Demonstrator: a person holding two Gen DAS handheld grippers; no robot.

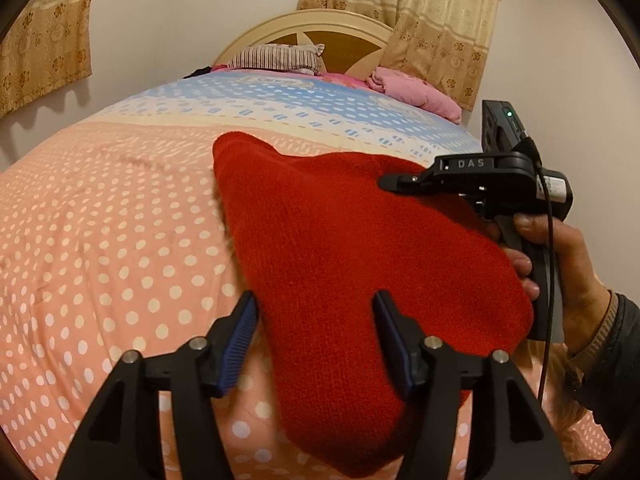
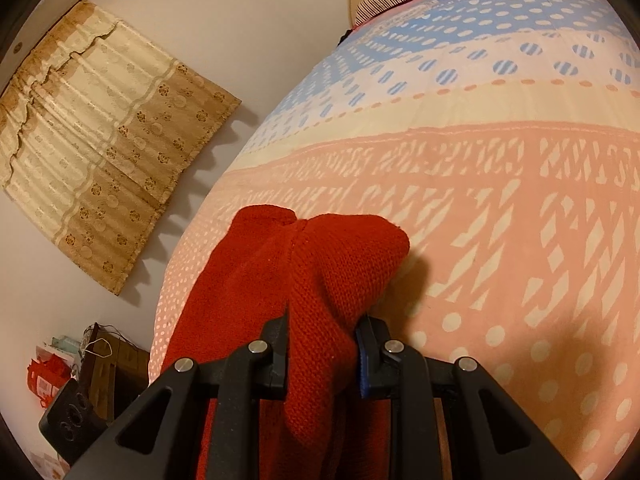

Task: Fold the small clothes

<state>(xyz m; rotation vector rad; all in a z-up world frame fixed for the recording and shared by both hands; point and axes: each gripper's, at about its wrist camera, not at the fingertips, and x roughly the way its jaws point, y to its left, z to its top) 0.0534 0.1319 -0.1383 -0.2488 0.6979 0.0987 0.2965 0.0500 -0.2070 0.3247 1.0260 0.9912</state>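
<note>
A small red knitted garment [image 1: 340, 264] hangs above the pink polka-dot bedspread [image 1: 104, 240]. My right gripper [image 1: 390, 181] is shut on its far upper edge and holds it up. In the right wrist view the red knit [image 2: 320, 280] is bunched between the right gripper [image 2: 322, 354] fingers. My left gripper [image 1: 314, 338] is open, its blue-padded fingers [image 1: 240, 344] on either side of the lower part of the hanging garment, with the knit draped over the right finger.
The bed runs back to a wooden headboard [image 1: 316, 32] with a striped pillow [image 1: 276, 58] and a pink pillow [image 1: 416, 92]. Curtains [image 1: 436, 20] hang behind. Boxes and a red bag [image 2: 48, 376] sit on the floor left of the bed.
</note>
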